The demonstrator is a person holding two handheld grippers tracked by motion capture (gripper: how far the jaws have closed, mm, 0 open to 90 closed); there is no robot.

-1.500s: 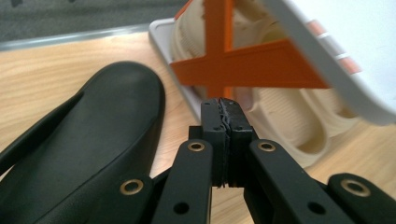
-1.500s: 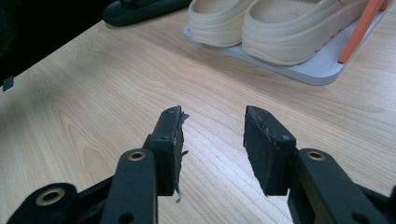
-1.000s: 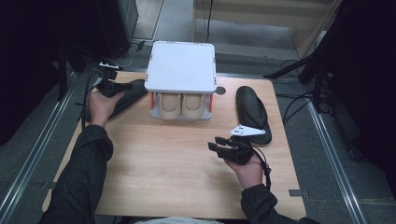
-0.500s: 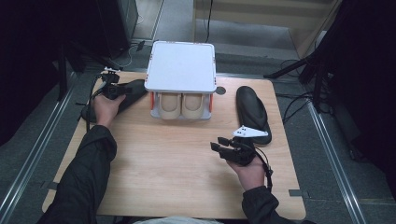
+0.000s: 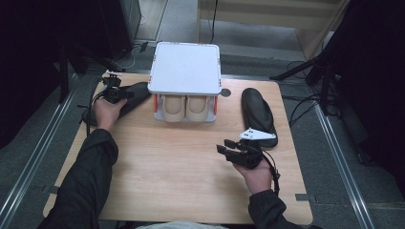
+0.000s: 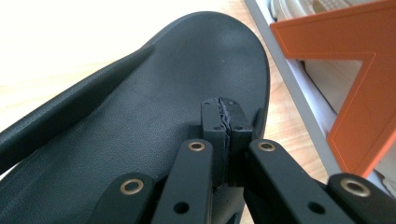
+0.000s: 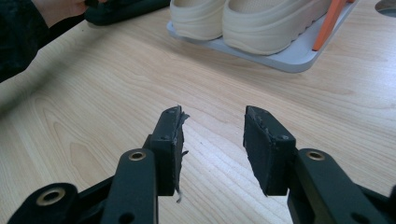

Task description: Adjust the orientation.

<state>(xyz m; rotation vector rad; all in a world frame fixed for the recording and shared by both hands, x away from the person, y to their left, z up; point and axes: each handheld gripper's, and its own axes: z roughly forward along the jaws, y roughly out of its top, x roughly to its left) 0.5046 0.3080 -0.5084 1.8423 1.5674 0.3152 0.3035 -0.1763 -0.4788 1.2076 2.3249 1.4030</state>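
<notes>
Two grippers here, one per hand. Left gripper (image 6: 223,122) has its jaws pressed flat together with nothing between them, tips hovering right over the left black insole (image 6: 154,116); can't tell if they actually touch it. That insole is smooth with a fine leathery grain and a rounded toe end, and it lies at the far-left edge of the desk (image 5: 157,167), just beside the shoe rack (image 5: 185,67). From the left gripper view the rack's orange triangular side bracket (image 6: 345,93) sits close on the right, so that's what crowds that side.

Right gripper (image 7: 212,140) has its jaws standing apart with only bare wood between them; the padding on one looks a bit frayed at the edge. It rests low over the near-right part of the desk, with a grey three-cornered plate (image 5: 251,134) on top.

Counted: two black insoles, the second one (image 5: 258,114) lying lengthwise on the right side, just past the right gripper and well apart from the first. Two beige chunky shoes (image 5: 186,108) with ribbed soles sit side by side on the rack's lower shelf, under its flat white square top. One rack, between the two insoles. Desk is light wood-grain laminate with a small round hole (image 5: 225,92) near the rack's right corner.
</notes>
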